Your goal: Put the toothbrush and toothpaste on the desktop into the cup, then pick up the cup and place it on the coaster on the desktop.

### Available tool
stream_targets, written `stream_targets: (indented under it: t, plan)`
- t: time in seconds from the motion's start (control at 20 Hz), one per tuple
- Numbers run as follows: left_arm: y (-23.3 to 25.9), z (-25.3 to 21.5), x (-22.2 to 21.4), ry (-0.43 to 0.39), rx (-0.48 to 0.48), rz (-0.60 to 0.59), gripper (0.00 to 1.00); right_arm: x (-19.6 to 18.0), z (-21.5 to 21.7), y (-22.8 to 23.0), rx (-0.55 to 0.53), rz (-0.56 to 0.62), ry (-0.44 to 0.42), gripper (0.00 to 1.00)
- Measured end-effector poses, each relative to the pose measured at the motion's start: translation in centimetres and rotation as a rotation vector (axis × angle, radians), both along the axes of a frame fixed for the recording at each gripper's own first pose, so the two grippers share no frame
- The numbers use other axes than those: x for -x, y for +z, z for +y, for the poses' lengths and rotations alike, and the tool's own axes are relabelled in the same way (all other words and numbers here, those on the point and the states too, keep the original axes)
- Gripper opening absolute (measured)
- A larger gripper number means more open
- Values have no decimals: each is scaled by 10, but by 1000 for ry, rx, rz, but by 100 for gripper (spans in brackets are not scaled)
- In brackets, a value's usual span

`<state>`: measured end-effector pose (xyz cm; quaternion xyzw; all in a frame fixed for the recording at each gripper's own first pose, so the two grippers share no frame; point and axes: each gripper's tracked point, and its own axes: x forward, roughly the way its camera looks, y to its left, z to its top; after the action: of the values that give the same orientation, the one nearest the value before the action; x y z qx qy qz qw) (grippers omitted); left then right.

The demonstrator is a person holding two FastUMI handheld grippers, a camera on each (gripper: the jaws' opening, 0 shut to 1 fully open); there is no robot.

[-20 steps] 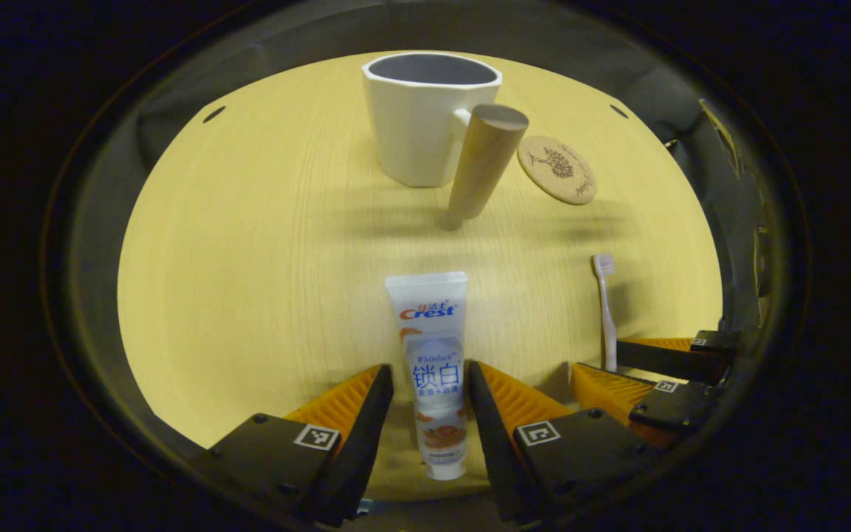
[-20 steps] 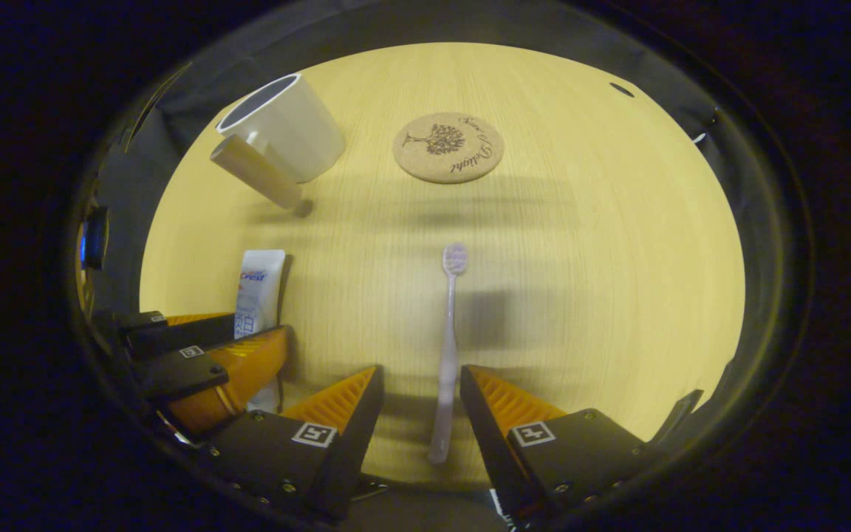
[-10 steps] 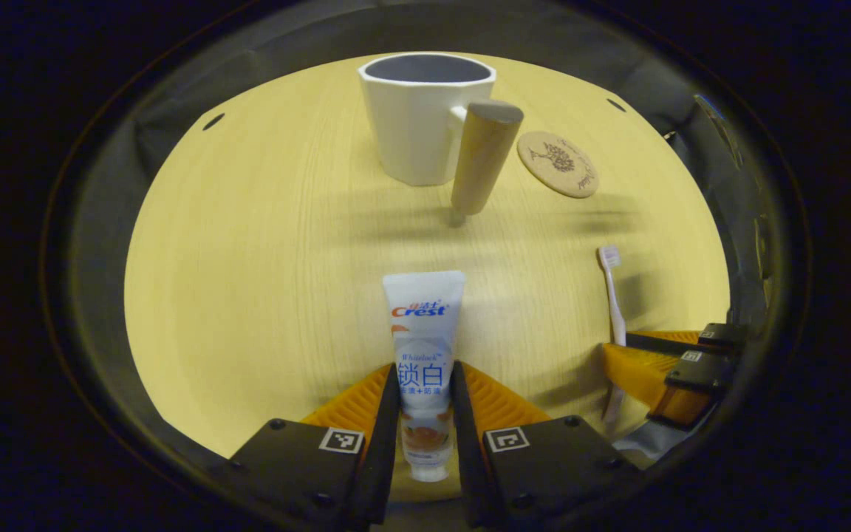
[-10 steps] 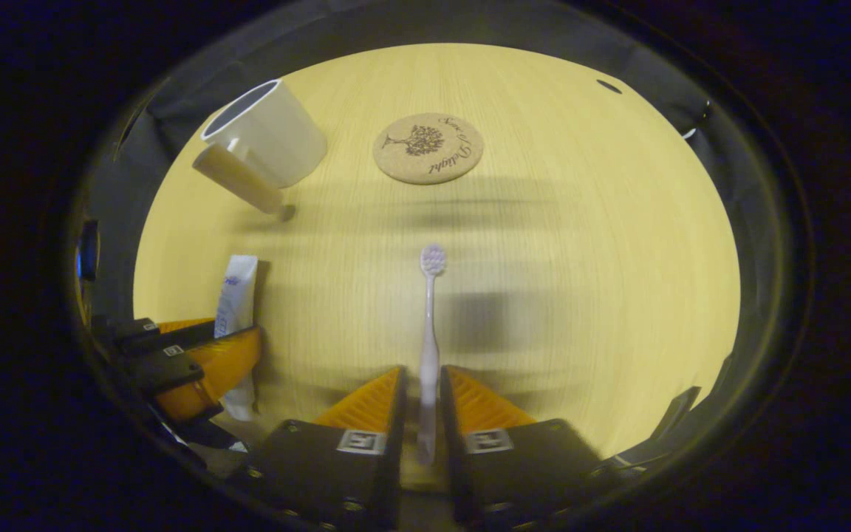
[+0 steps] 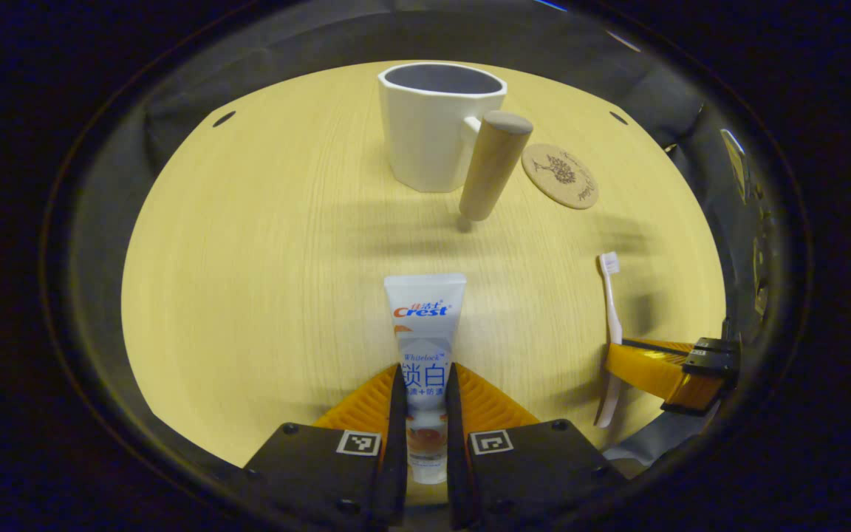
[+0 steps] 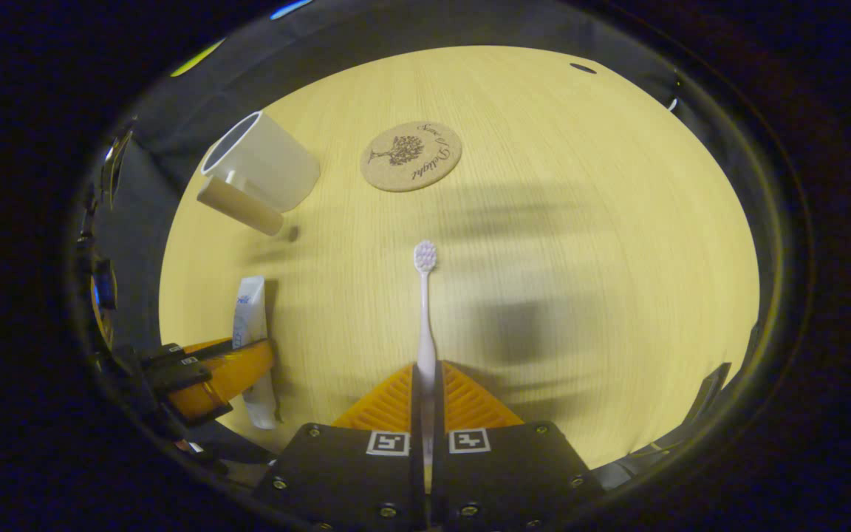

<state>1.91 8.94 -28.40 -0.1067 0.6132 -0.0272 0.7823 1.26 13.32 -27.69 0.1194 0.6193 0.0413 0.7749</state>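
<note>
My left gripper (image 5: 423, 384) is shut on the white toothpaste tube (image 5: 424, 325), which points ahead toward the white cup (image 5: 436, 125) with its wooden handle (image 5: 492, 166). A round cork coaster (image 5: 560, 176) lies right of the cup. My right gripper (image 6: 426, 384) is shut on the pale toothbrush (image 6: 424, 303), bristles pointing forward. In the right gripper view the cup (image 6: 263, 159) stands far left, the coaster (image 6: 411, 156) beside it, and the left gripper (image 6: 211, 373) holds the toothpaste (image 6: 252, 332) at lower left. The left gripper view shows the right gripper (image 5: 665, 369) with the toothbrush (image 5: 611, 318) at the right.
The round light wooden tabletop (image 5: 248, 244) has small dark holes near its far rim (image 5: 223, 118). Dark cloth surrounds the table on all sides. Open wood lies between the grippers and the cup.
Both grippers went from open to shut, the left on the toothpaste and the right on the toothbrush. Both items now appear slightly raised off the table.
</note>
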Motion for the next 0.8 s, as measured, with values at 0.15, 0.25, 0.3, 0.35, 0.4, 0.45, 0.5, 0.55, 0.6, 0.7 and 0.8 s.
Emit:
stream_targets:
  t: [0.15, 0.25, 0.3, 0.35, 0.4, 0.45, 0.5, 0.55, 0.6, 0.7, 0.8]
  plan:
    - [3, 3, -2, 41, 19, -32, 30, -1, 1, 8, -12, -34, 14, 5]
    - [7, 9, -5, 76, 25, -68, 30, -4, 1, 17, -17, -74, 24, 5]
    - [12, 11, -8, 94, 29, -95, 30, -7, 1, 23, -19, -98, 27, 5]
    - [18, 15, -13, 112, 29, -129, 30, -11, 2, 28, -21, -129, 28, 5]
    - [25, 20, -19, 126, 24, -168, 29, -16, 2, 36, -25, -162, 35, 5]
    - [34, 25, -26, 140, 14, -213, 30, -19, 3, 45, -29, -199, 41, 5]
    - [43, 30, -34, 153, 4, -259, 30, -25, 2, 54, -30, -240, 49, 5]
    - [52, 36, -41, 166, -3, -305, 30, -30, 3, 62, -29, -279, 58, 5]
    - [63, 41, -49, 180, -7, -348, 30, -36, 3, 71, -30, -322, 67, 5]
    - [81, 49, -65, 206, -8, -429, 30, -46, 3, 89, -29, -400, 84, 5]
    - [102, 56, -80, 227, -1, -513, 30, -56, 6, 101, -34, -464, 91, 5]
